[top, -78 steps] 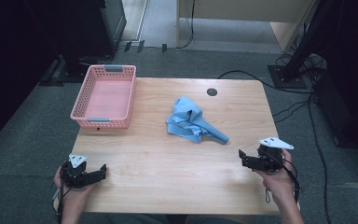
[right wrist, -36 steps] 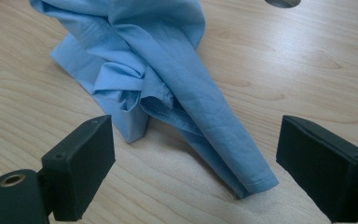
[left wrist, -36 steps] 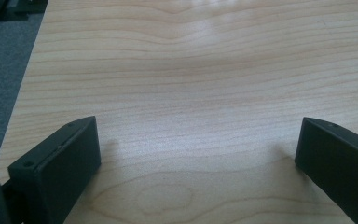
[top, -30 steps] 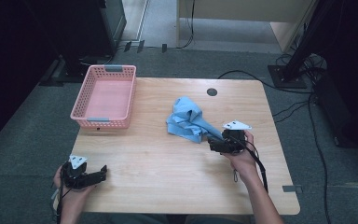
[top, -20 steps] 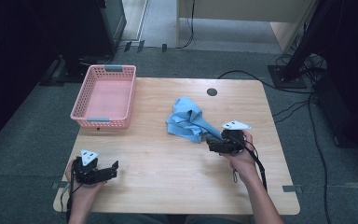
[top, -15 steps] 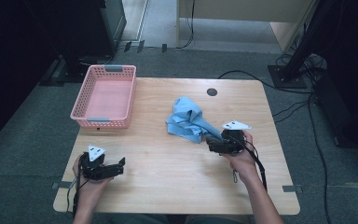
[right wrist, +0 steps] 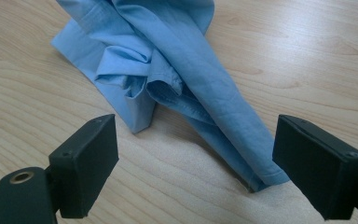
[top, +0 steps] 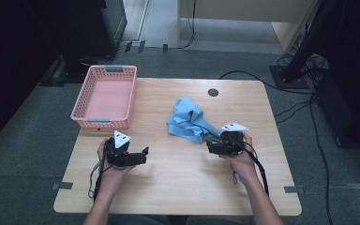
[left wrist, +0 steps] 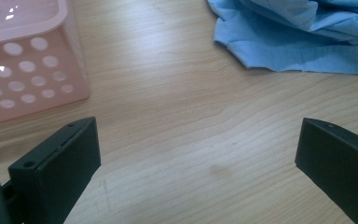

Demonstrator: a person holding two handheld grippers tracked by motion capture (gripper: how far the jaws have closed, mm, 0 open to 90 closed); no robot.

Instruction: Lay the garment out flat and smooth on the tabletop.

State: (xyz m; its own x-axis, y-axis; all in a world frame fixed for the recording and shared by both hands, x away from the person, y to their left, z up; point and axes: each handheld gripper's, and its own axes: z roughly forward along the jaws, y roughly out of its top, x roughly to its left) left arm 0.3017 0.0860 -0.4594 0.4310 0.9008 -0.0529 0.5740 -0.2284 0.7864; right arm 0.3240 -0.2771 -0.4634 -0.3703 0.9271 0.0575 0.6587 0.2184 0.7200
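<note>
A light wooden desk [top: 178, 187] with rounded corners stands on grey carpet [top: 23, 164]. Black cables [top: 295, 110] trail across the floor at the right. Dark furniture [top: 75, 28] looms behind, beside a pale wooden cabinet [top: 243, 11].

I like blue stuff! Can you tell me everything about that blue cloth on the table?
The cloth is light blue woven fabric with stitched hems, maybe a shirt. It lies crumpled and wrinkled near the middle of the wooden table, right of the pink basket. One long folded tail stretches toward the right gripper, whose open jaws sit either side of its tip, not pinching it. The left gripper is apart from it.
</note>
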